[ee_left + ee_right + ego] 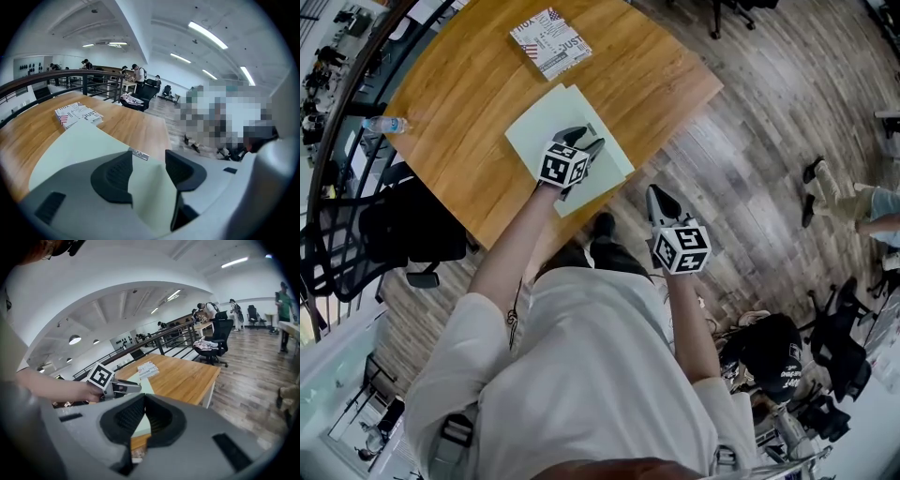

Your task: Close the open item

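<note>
A pale green folder (551, 124) lies flat on the wooden table (450, 141), near its front edge. A small metal clip (139, 153) sits at the folder's far right edge. My left gripper (584, 140) hovers low over the folder's right part, open. In the left gripper view (147, 171) the green sheet shows between the pads, and neither pad presses on it. My right gripper (656, 195) is off the table, over the floor to the right, with its fingertips touching and nothing between them (145, 397).
A printed book (549, 42) lies at the table's far side, and a water bottle (389, 124) stands at its left edge. A black office chair (394, 230) is at the left corner. A person's legs (848, 197) and dark bags (778, 352) are on the wooden floor at right.
</note>
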Demonstrator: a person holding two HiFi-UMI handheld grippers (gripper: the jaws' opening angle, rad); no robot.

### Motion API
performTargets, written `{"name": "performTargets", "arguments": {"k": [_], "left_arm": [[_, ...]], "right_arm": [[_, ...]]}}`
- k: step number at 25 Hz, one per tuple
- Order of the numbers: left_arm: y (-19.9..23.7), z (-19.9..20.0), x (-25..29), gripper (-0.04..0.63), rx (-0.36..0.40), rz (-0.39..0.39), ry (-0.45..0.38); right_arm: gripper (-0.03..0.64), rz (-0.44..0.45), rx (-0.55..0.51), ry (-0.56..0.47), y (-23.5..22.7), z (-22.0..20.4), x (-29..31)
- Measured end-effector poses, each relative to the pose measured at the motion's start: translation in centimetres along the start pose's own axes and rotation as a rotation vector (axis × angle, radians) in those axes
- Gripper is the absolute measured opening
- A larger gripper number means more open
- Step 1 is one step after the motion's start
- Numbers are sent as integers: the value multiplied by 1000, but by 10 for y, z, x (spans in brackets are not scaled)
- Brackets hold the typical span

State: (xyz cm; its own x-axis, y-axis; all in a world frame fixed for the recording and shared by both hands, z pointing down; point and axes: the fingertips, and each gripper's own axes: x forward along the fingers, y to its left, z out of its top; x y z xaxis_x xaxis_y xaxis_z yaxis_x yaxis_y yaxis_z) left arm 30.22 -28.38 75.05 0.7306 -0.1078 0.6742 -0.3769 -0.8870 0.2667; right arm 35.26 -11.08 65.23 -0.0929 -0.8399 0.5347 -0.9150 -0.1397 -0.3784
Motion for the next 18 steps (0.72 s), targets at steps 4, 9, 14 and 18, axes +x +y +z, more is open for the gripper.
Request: {"name": "performTargets", "arguments": {"k": [4, 9, 14, 18], "left_arm": [[2, -6, 17, 215, 16, -11, 34], [2, -15, 37, 218, 27, -27, 77], [5, -20, 54, 218, 43, -36, 122], [5, -28, 66, 218, 48, -44, 190]], "right_arm": [[3, -7, 18, 6, -5, -6, 3], [3, -21, 39, 19, -14, -15, 2], [3, -33, 55, 23, -21, -20, 3], [3, -41, 68, 29, -27, -24, 1]]}}
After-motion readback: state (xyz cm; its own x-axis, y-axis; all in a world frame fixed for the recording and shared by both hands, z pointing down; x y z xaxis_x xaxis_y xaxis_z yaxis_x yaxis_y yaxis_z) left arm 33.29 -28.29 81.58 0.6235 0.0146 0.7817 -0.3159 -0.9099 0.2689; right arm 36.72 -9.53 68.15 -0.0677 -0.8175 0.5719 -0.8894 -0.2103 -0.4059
